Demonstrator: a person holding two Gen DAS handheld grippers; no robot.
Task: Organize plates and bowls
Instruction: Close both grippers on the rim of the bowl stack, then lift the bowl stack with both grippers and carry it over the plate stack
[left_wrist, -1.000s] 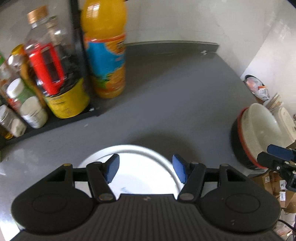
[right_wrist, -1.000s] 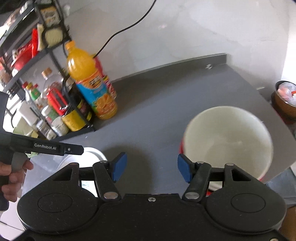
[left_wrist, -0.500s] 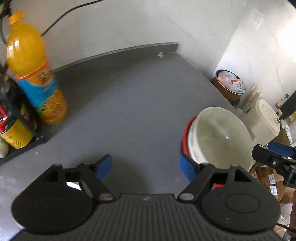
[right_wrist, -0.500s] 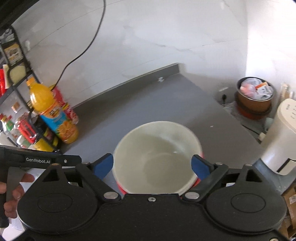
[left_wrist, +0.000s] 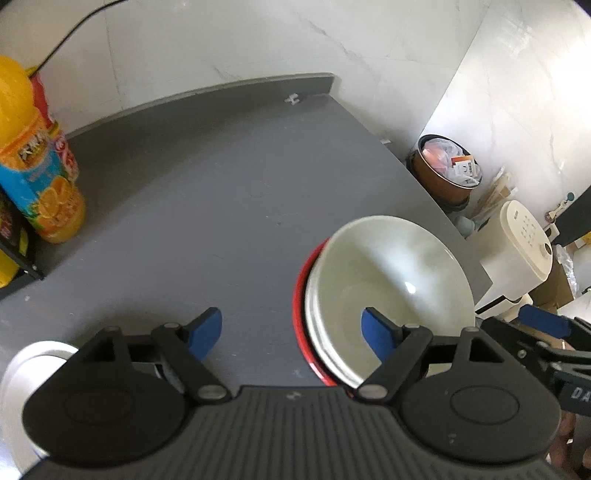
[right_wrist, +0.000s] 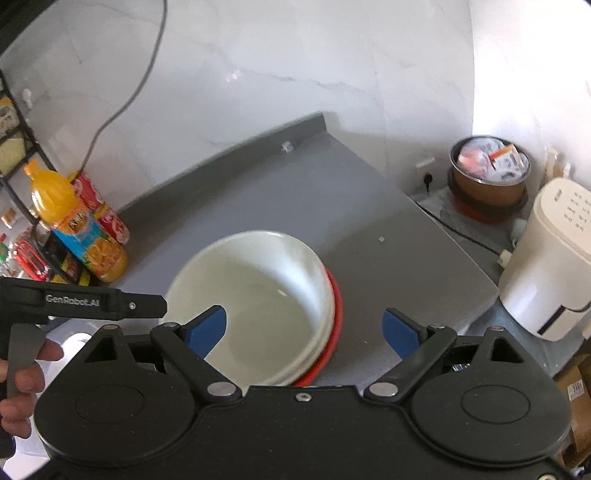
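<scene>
Left gripper (left_wrist: 291, 330) spread wide, empty, above grey counter (left_wrist: 207, 206). Right gripper (right_wrist: 304, 328) also wide, empty. Stacked white bowls (left_wrist: 391, 280) under left gripper's right finger, under right gripper's left finger. White plate (left_wrist: 26, 373) behind left gripper's left side.

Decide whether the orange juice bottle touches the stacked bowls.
Apart. In the right wrist view bare grey countertop separates the orange juice bottle from the stacked bowls.
</scene>
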